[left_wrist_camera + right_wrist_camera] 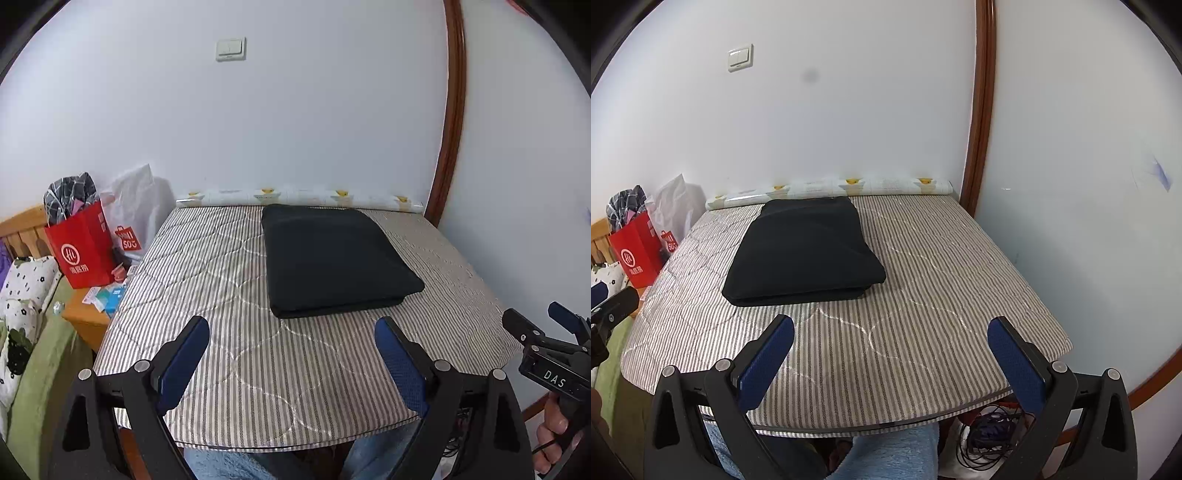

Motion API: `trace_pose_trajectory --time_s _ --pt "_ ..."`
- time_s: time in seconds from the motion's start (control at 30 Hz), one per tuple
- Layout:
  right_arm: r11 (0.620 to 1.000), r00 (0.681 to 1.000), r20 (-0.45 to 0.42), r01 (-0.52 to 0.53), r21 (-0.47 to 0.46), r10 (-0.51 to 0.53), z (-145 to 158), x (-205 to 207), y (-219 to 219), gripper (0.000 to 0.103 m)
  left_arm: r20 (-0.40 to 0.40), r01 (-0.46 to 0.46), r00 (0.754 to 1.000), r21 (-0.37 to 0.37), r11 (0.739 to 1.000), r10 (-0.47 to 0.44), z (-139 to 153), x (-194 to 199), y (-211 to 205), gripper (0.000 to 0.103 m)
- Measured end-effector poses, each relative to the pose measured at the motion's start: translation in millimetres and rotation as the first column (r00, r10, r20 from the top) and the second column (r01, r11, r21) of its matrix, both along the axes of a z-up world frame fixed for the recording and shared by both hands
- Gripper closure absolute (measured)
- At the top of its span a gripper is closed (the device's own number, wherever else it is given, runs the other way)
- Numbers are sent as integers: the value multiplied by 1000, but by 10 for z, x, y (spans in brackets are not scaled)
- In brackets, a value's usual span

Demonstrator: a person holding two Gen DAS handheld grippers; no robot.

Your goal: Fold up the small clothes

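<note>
Domestic bedroom: a table point(258, 369) under a striped quilted cover, against a white wall with a light switch point(231, 49) at 12 o'clock, shopping bags point(83, 251) on a wooden nightstand point(83, 317) and patterned bedding point(22, 295) at 9 o'clock.

A white wall point(295, 122) is rising behind the desk point(221, 295), carrying a light switch point(231, 49). Brown wood trim point(452, 110) is running up its right side. A red bag point(79, 247) is standing on a wooden stand point(83, 317) at left.
</note>
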State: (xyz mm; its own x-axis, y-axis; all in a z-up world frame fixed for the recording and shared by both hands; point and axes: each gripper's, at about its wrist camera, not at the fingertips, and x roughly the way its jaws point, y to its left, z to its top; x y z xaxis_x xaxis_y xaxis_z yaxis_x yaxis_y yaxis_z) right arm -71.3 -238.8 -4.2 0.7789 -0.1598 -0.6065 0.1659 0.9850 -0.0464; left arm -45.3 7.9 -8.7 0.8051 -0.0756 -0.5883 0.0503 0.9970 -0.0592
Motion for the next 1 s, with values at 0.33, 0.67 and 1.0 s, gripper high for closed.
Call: trace_pose_trajectory --time_s 0.33,0.67,1.0 --pt "1000 1000 -18 8 -12 -8 -41 32 28 0 6 -5 1000 5 1000 5 33 -6 28 12" --pt "1000 1000 -15 11 -21 -11 -48 27 56 0 8 -11 1000 0 1000 11 41 -16 76 12" --pt "999 1000 -7 8 -35 -8 -34 -14 146 0 14 -15 1000 4 1000 15 44 -37 92 12"
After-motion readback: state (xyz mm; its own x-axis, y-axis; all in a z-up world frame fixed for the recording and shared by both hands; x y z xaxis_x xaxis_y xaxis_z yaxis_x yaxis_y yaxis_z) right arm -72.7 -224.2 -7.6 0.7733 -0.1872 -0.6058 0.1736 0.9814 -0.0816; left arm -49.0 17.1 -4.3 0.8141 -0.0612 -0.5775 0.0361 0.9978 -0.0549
